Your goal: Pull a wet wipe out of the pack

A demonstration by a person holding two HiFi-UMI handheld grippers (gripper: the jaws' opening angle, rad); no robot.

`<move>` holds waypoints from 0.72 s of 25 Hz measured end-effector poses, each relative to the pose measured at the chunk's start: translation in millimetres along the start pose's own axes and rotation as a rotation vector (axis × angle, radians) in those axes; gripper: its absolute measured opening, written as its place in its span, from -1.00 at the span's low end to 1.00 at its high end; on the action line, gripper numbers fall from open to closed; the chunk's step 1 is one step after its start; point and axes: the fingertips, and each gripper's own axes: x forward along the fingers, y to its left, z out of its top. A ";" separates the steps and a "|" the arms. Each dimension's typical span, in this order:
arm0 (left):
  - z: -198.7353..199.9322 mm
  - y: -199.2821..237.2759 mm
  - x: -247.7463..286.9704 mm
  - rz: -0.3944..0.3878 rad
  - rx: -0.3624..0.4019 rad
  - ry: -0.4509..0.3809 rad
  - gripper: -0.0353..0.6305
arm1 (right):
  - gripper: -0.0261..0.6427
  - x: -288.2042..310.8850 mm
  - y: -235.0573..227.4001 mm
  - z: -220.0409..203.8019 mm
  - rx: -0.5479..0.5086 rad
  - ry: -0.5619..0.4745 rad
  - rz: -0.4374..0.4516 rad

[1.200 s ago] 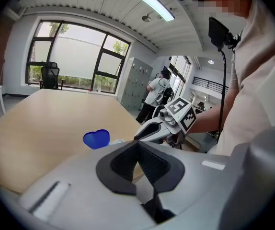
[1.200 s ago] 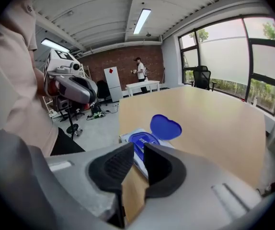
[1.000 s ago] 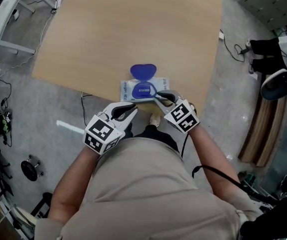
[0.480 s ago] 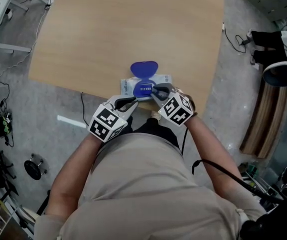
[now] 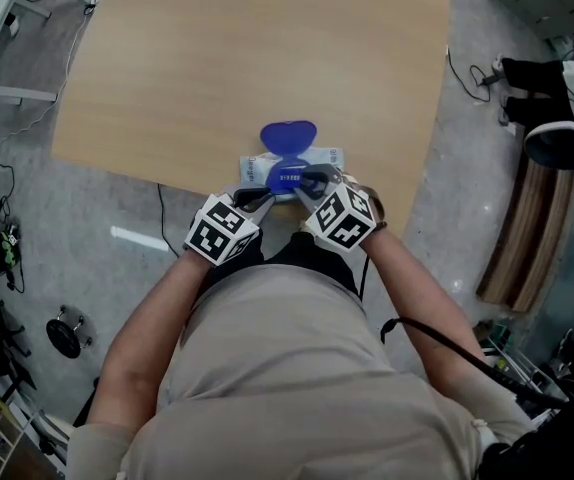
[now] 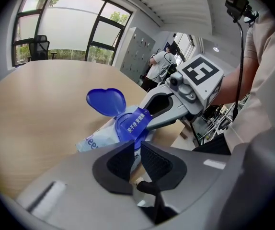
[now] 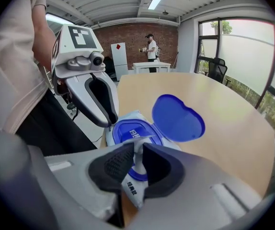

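Blue and white, the pack [image 5: 324, 158] is lying at the near edge of the table [image 5: 247, 58], with its heart-shaped lid [image 5: 287, 136] standing open at the pack's 12 o'clock. The right gripper [image 7: 137, 155] is sitting at the pack's 5 o'clock, its jaws pinching the seal [image 6: 133, 123] and holding it raised off the opening. The left gripper [image 6: 136, 150] is sitting at 7 o'clock, its jaws squeezed nearly together on the pack's near edge. White Chinese characters are showing on the blue seal, too small to read. The pack's side is showing the pale letters "ee".
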 end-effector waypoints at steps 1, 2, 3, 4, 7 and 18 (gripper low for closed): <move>-1.1 1.0 2.6 0.001 0.002 0.005 -0.76 | -0.76 0.4 -0.3 -0.1 -0.001 0.001 -0.001; -2.0 1.8 4.0 0.003 0.004 0.008 -0.76 | -0.77 1.0 0.2 0.2 -0.002 0.002 0.000; -2.8 2.5 4.8 0.005 0.006 0.009 -0.76 | -0.77 1.4 1.0 0.7 -0.003 0.003 0.000; -3.8 3.0 5.3 0.008 0.007 0.010 -0.76 | -0.77 1.8 1.8 1.1 -0.002 0.004 0.001; -7.2 4.9 7.4 0.013 0.009 0.015 -0.76 | -0.77 4.0 2.7 0.4 0.001 0.008 0.002; -10.5 5.8 9.4 0.021 0.026 0.033 -0.77 | -0.90 0.7 0.3 2.1 0.009 0.008 -0.024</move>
